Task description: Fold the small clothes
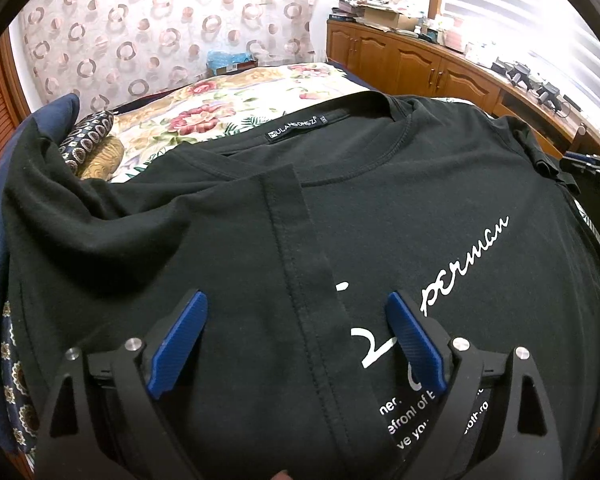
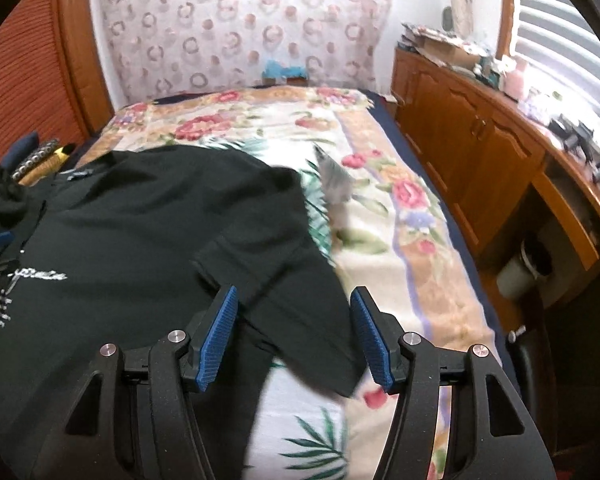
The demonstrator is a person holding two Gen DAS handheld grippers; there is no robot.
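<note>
The black T-shirt is spread front up on the flowered bed, its left side already folded in over the chest. It is judged light, limp and easily dragged; the right sleeve hem seems the best hold. Both the left tongs and right tongs gape wide and hold nothing.

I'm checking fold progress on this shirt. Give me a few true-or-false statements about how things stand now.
1. The black T-shirt lies on a floral bedspread. True.
2. The left gripper is clamped on the shirt. False: its jaws stand open above the folded-over hemmed edge.
3. The shirt's right sleeve is already folded in. False: it lies spread outward.
4. The right gripper is open. True.
</note>
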